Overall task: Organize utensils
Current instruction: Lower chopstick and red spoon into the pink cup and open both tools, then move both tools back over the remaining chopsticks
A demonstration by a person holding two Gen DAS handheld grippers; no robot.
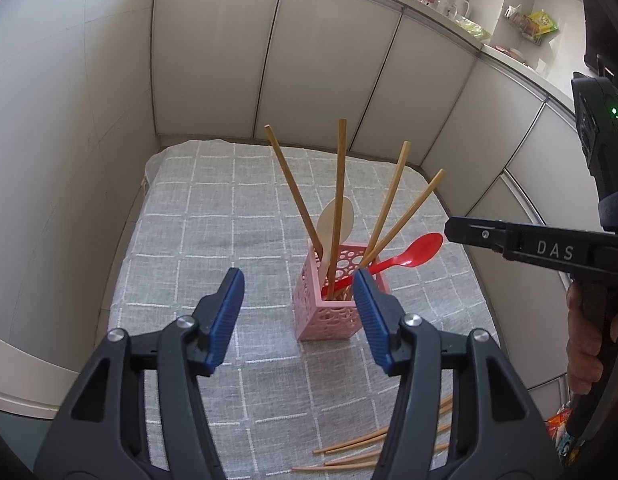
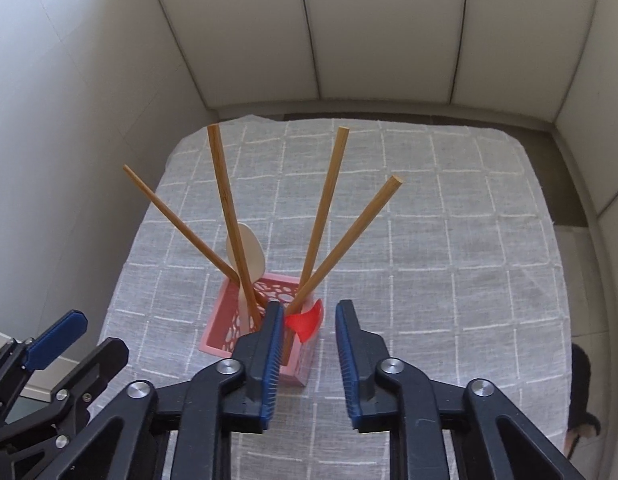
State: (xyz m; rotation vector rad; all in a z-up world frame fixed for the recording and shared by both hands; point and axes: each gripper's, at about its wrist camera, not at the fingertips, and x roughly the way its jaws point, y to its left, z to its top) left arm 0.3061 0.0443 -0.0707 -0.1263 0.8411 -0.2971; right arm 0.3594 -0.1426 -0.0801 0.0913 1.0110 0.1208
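A pink perforated holder point(image 1: 333, 300) point(image 2: 225, 330) stands on the grey checked cloth. It holds several wooden chopsticks point(image 1: 341, 200) point(image 2: 229, 208), a cream spoon point(image 1: 335, 216) point(image 2: 249, 252) and a red spoon point(image 1: 413, 256) point(image 2: 307, 320) that leans out to the right. My left gripper point(image 1: 299, 292) is open and empty, just in front of the holder. My right gripper point(image 2: 309, 320) is open, with the red spoon's bowl between its fingers, not clamped. In the left wrist view the right gripper point(image 1: 453, 230) hovers by the red spoon's bowl.
Several loose chopsticks point(image 1: 373, 450) lie on the cloth point(image 2: 449, 240) near its front edge. White cabinet panels point(image 1: 269, 60) enclose the back and left. A counter with jars and packets point(image 1: 461, 8) runs at the far right.
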